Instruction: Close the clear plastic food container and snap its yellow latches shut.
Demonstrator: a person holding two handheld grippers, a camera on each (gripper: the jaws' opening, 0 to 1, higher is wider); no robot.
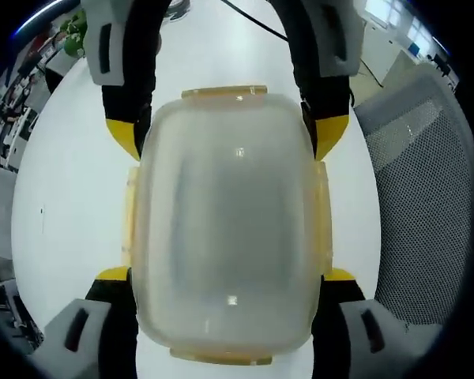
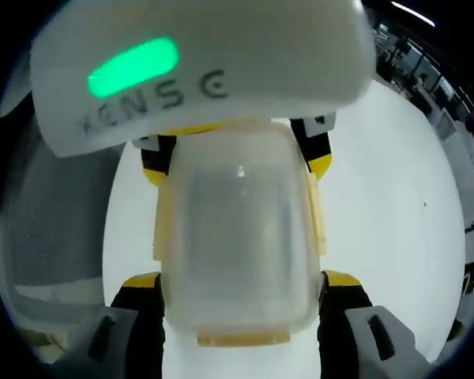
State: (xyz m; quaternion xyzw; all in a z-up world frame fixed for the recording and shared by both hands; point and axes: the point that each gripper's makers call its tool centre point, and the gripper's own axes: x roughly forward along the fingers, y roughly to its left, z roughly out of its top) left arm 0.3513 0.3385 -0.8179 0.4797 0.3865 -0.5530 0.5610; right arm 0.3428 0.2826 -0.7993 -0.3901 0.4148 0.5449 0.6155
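In the left gripper view, the clear plastic food container (image 1: 225,229) sits in the middle of the frame on a white table (image 1: 71,181). Its lid is on, with yellow latches (image 1: 224,92) around the edges. The left gripper (image 1: 225,276) comes up from the bottom, and its yellow-tipped jaws squeeze the box on both sides. The right gripper (image 1: 225,134) reaches in from the top and squeezes the far end too. A gray mesh chair (image 1: 419,181) is at the right.

In the right gripper view, the container (image 2: 237,237) is in the middle. The right gripper (image 2: 241,280) grips it from the bottom, and the left gripper (image 2: 237,162) holds it from the top.
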